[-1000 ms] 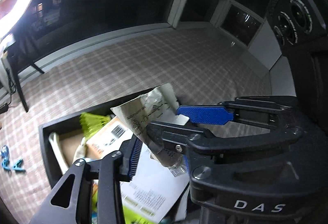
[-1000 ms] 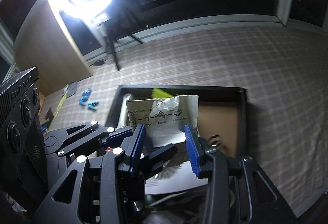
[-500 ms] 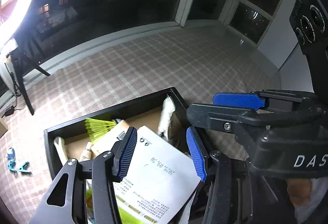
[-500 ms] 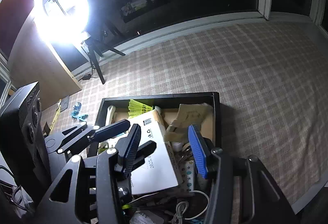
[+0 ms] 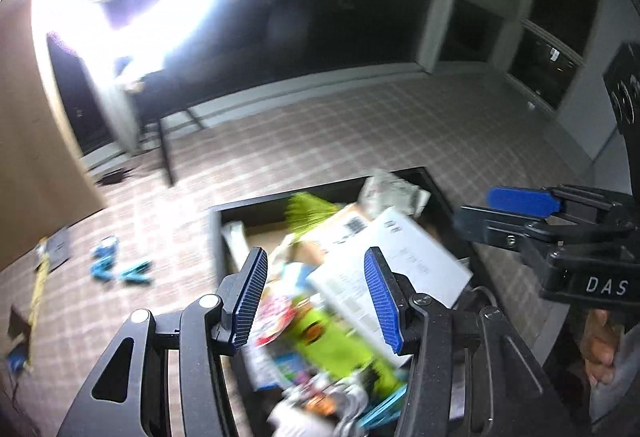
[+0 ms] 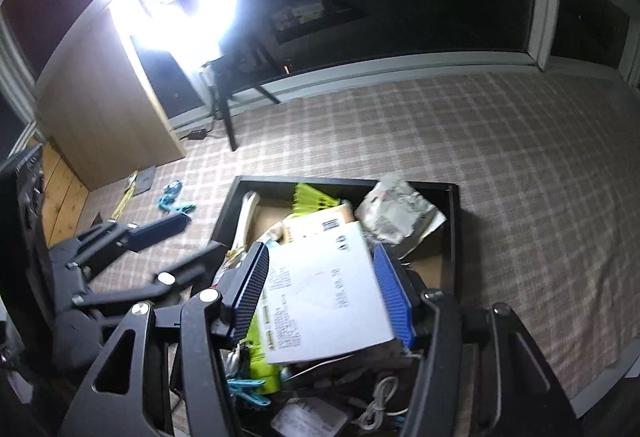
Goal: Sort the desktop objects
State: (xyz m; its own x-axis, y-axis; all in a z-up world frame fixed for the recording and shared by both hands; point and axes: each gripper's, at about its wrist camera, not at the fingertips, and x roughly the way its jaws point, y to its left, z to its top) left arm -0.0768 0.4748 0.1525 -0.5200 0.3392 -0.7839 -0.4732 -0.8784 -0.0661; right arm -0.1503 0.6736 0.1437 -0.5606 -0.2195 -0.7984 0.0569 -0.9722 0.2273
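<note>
Dropped into the black tray (image 6: pixel 454 221), the crumpled packet (image 6: pixel 396 215) lies beyond both wide, empty tools; "DAS" reads on the right tool (image 5: pixel 516 213)

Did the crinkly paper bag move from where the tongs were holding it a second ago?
Yes. The crumpled paper bag dropped out of the right tongs and now lies in the far right corner of the black tray.
</note>
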